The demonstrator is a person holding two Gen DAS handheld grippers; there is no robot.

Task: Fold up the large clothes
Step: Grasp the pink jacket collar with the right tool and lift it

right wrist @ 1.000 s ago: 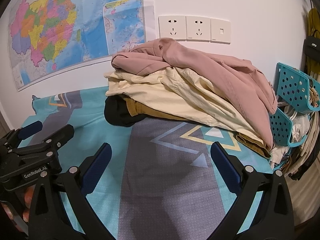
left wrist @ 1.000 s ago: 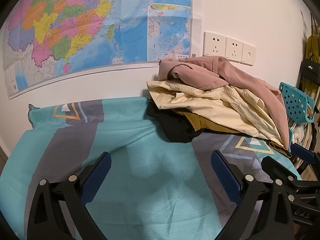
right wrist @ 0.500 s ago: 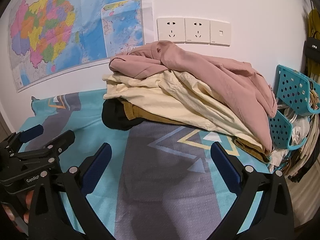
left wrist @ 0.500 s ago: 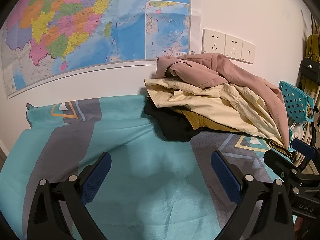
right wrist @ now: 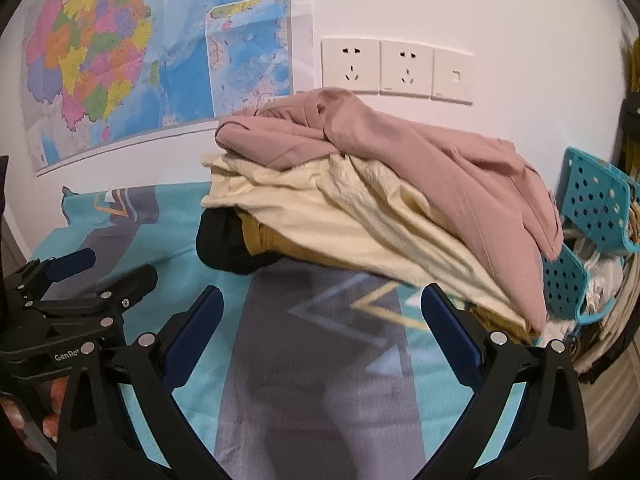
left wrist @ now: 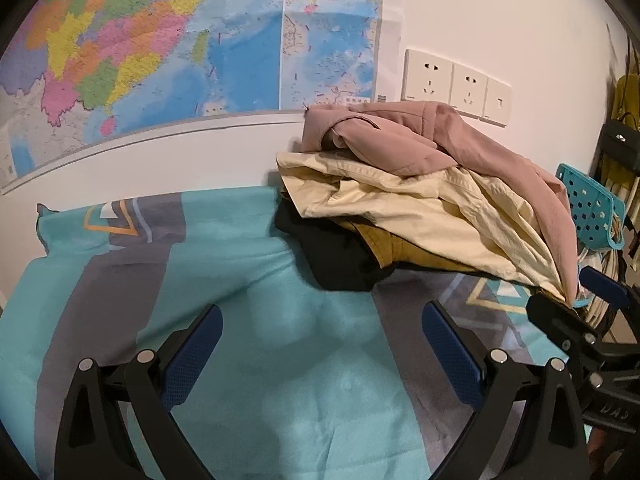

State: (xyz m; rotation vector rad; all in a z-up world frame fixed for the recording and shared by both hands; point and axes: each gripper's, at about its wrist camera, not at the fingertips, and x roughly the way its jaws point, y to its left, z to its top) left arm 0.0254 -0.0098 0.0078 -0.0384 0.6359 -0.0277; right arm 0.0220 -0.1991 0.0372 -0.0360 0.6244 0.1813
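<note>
Both tools hover with jaws spread wide and empty, the left tool (left wrist: pixel 320 344) and right tool (right wrist: pixel 320 328) over the teal bedspread (left wrist: pixel 248 264). The heap of clothes (right wrist: pixel 380 208) lies ahead against the wall, nearer the right tool.

Both grippers edged nearer the clothes pile (right wrist: pixel 380 216); the left gripper (left wrist: pixel 320 344) turned slightly, shifting the pile rightward in view.

"GenRo" on left gripper (right wrist: pixel 100 280).
</note>
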